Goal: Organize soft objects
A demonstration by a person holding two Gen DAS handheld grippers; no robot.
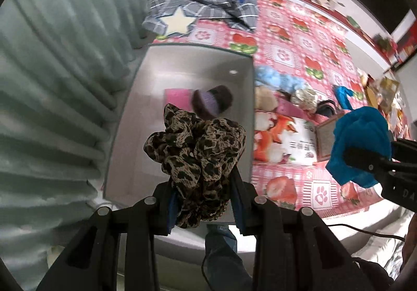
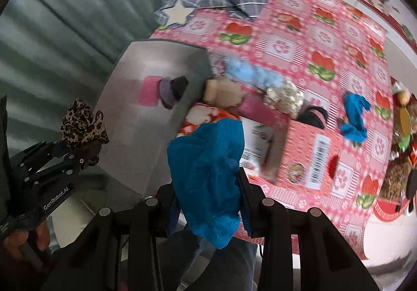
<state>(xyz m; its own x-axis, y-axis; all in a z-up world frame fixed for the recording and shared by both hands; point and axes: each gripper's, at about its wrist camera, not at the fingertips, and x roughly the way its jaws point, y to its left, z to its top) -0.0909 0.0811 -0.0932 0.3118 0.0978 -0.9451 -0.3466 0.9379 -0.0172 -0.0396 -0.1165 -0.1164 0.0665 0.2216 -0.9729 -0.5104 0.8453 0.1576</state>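
the left tool (image 1: 200, 202) is clamped on a leopard-print scrunchie (image 1: 195, 158), a ruffled ring of thin tan fabric with dark spots that bulges above the fingertips and hangs over the open grey bin (image 1: 182, 61). the right tool (image 2: 208, 199) pinches a bright blue soft piece (image 2: 208, 160), crumpled and loosely folded, with a frayed-looking lower edge drooping below the fingers; it hangs over the bin's near right side and the edge of the tabletop (image 2: 299, 43).

inside the bin lie a pink flat piece (image 1: 177, 98) and a fuzzy purple-and-brown scrunchie (image 1: 212, 102), touching each other. just right of the bin, on the pink strawberry-and-paw cloth, sits a cluster of soft things: a pale blue fluffy one (image 1: 276, 79), a beige one (image 1: 264, 102), a cream patterned one (image 1: 305, 99) and a dark band (image 1: 325, 108), piled on a pink carton (image 2: 307, 150). a second blue piece (image 2: 354, 119) lies well apart to the right. a grey checked cloth with a white star (image 1: 177, 21) lies at the far end.

writing: "genrobot.ai" reads on the left tool in the right wrist view; the carton carries a barcode and print too blurred to read; letters "da" show on the right tool, cut off by the frame edge.

both views are motion-smeared, so the items at the far right of the tabletop are hard to identify. a hand (image 2: 23, 241) shows partly at the lower left.
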